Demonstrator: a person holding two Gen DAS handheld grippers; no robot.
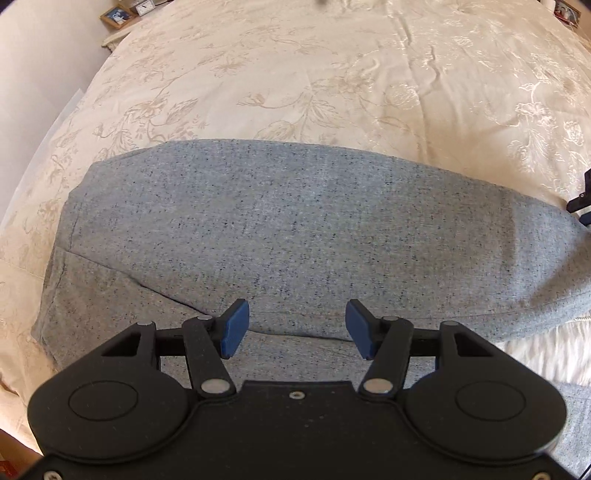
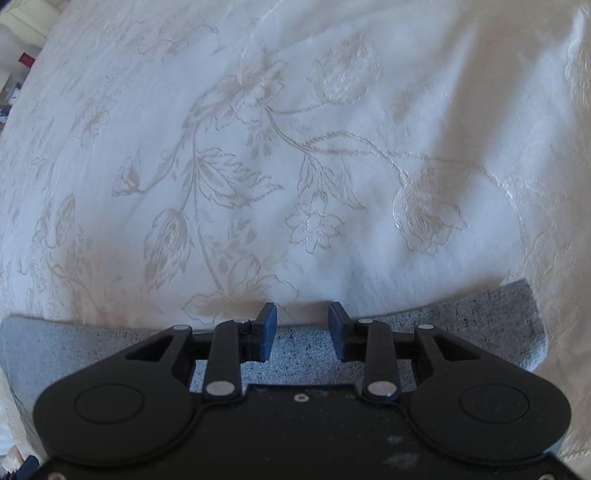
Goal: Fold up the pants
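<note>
As laid, pants (image 1: 295, 229) lengthwise left-right

Open bedspread lying beyond the folded pants

The grey pants (image 1: 295, 229) are covering the near part of the bed (image 1: 332, 74), and past their far edge the floral cover is stretching away bare and flat. A picture frame (image 1: 117, 15) and a small clock (image 1: 144, 6) are standing off the bed's far left corner, another frame (image 1: 567, 16) at the far right.
</note>
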